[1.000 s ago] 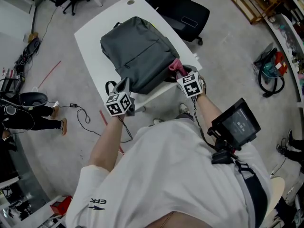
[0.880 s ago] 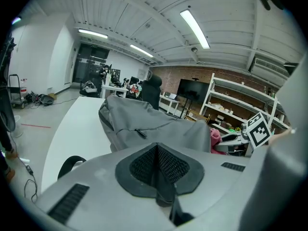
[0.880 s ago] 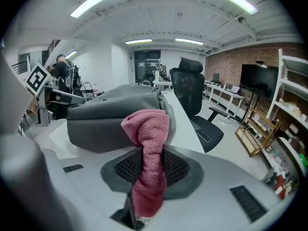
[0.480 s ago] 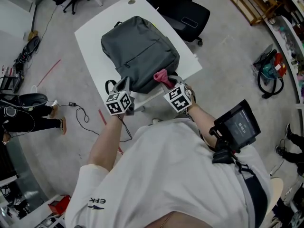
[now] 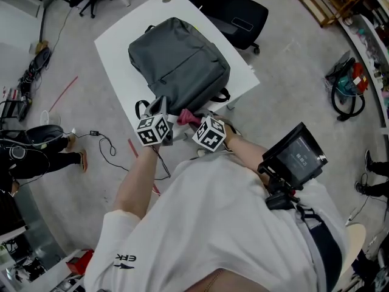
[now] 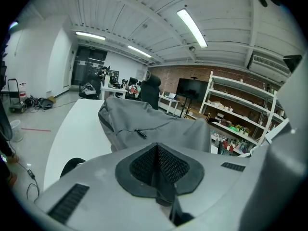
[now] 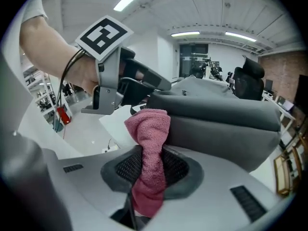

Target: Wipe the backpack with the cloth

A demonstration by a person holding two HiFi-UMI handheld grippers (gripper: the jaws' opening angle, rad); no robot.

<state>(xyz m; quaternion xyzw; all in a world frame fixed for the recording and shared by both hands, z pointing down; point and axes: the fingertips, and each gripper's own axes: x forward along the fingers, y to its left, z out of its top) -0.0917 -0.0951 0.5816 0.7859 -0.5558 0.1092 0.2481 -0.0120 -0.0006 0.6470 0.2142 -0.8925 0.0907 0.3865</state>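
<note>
The soft fabric backpack point(image 5: 179, 66) is plain dark grey, lying on a white rectangular table point(image 5: 115, 53), and the bunched towelling cloth point(image 7: 150, 126) is pink. The left gripper point(image 6: 157, 150) and right gripper point(image 7: 146, 158) are pale grey plastic with black cross-hatched pads and black-and-white square markers. Beyond the table, a padded office chair point(image 5: 240, 17) is black against the grey concrete floor point(image 5: 292, 72).

backpack point(image 5: 179, 66) on table point(image 5: 115, 59), cloth point(image 5: 188, 117) at its nr edge, chair point(image 5: 240, 17) behind

right claw point(image 5: 196, 123) slid the cloth point(image 5: 186, 116) left along the backpack point(image 5: 179, 66), nearing left claw point(image 5: 162, 106)
</note>
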